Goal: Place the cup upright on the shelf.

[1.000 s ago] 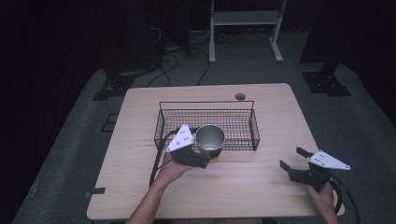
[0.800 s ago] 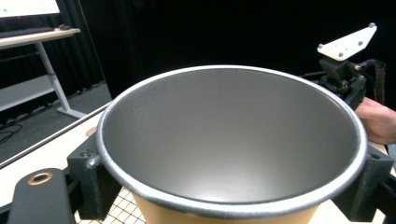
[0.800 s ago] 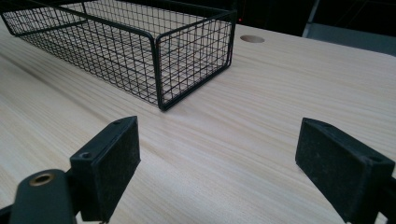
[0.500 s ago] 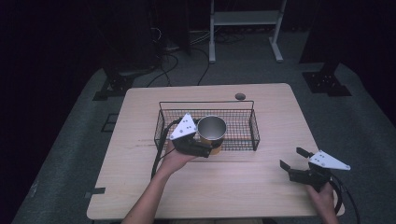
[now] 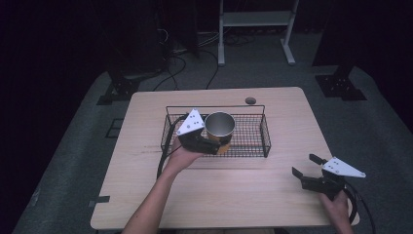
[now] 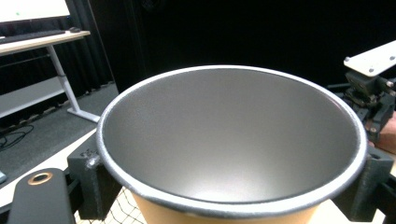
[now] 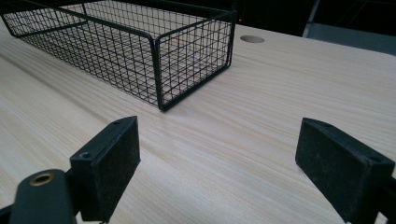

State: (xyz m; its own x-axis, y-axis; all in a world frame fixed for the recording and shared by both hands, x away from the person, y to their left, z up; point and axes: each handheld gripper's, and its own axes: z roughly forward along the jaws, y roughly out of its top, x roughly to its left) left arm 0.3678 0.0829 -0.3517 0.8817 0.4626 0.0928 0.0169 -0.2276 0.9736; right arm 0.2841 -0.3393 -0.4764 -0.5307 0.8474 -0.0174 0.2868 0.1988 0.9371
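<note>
My left gripper (image 5: pixel 214 145) is shut on a tan cup (image 5: pixel 220 127) with a metal rim and grey inside, held upright over the left half of the black wire basket (image 5: pixel 248 108). In the left gripper view the cup (image 6: pixel 229 140) sits between the two jaws, its open mouth facing the camera. My right gripper (image 5: pixel 306 165) rests low over the table's front right part, open, with nothing between its pads (image 7: pixel 109 161). The basket's corner (image 7: pixel 159 60) stands ahead of it to the left.
The wooden table (image 5: pixel 224 195) has a round cable hole (image 5: pixel 250 101) behind the basket. A cable trails from the left gripper across the table's left part. A white shelf frame (image 5: pixel 253 22) and dark stands are on the floor beyond.
My left gripper has carried the cup up and away from the front edge of the basket, to above its inside. The right gripper has stayed where it was.
</note>
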